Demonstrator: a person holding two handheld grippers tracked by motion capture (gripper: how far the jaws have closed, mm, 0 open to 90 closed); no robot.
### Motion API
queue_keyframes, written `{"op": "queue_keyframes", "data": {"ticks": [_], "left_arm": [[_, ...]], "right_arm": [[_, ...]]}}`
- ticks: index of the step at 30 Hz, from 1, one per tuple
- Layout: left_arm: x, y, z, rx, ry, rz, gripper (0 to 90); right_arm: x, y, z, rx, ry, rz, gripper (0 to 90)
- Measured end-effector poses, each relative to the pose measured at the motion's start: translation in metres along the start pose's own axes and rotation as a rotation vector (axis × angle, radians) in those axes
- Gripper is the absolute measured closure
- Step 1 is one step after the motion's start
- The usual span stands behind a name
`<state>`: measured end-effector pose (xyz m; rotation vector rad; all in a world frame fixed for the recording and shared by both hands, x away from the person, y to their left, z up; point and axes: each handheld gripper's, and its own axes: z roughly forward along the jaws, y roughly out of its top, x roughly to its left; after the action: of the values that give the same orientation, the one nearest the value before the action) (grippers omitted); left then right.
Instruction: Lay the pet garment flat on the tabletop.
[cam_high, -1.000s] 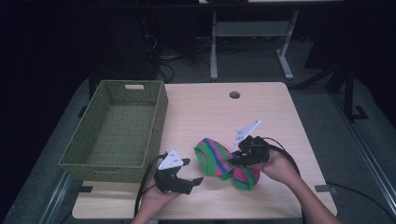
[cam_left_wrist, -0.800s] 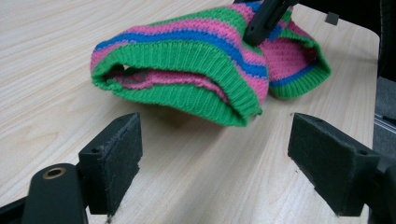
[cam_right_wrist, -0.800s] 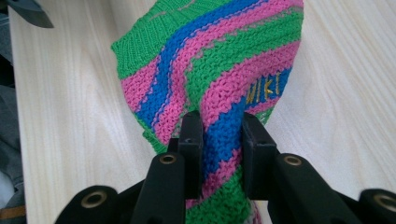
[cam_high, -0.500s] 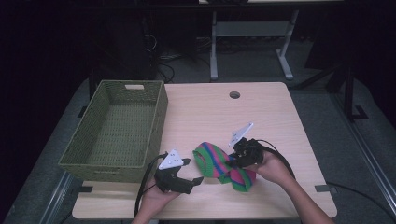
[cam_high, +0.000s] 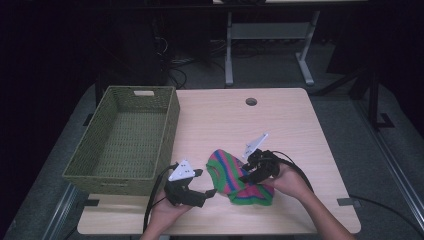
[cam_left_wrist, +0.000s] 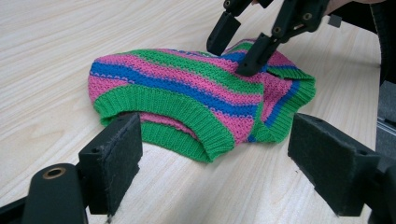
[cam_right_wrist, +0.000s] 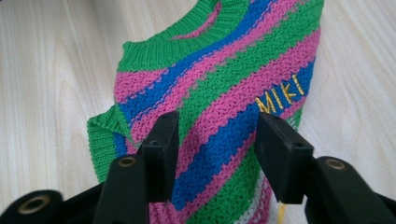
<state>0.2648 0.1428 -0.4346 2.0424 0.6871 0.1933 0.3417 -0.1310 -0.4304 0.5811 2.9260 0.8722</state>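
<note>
- Nearest to us, our left gripper (cam_high: 212, 191) rests low on the table (cam_high: 300, 130), its jaws wide apart and holding nothing, aimed at the green hem of the little striped sweater (cam_high: 235, 177).
- The sweater lies flat at the near edge of the table, between our two grippers.
- Our right gripper (cam_high: 246, 176) sits over the sweater. Its jaws have just been opening and now stand partly apart above the knit, not pinching it.
- Farther back on the left stands a green woven basket (cam_high: 170, 125).
</note>
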Motion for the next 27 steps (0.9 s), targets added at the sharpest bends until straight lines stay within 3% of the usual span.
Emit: {"op": "queue_keyframes", "data": {"ticks": [6, 11, 14, 21, 27], "left_arm": [[-0.001, 0.0, 0.0, -0.002, -0.001, 0.002, 17.3], [-0.001, 0.0, 0.0, -0.004, -0.003, 0.0, 17.3], [-0.002, 0.0, 0.001, 0.001, -0.006, 0.003, 17.3], [-0.001, 0.0, 0.0, -0.003, -0.005, 0.001, 17.3], [-0.002, 0.0, 0.0, 0.0, -0.004, 0.003, 17.3]], "right_arm": [[0.006, -0.003, -0.004, -0.006, -0.021, -0.028, 52.1], [0.005, -0.01, -0.001, -0.004, -0.007, -0.005, 65.0], [0.005, -0.014, 0.001, -0.002, -0.002, 0.012, 66.7], [0.006, -0.017, 0.005, 0.011, 0.0, 0.003, 61.8], [0.012, -0.011, -0.005, -0.042, 0.012, -0.012, 53.5]]}}
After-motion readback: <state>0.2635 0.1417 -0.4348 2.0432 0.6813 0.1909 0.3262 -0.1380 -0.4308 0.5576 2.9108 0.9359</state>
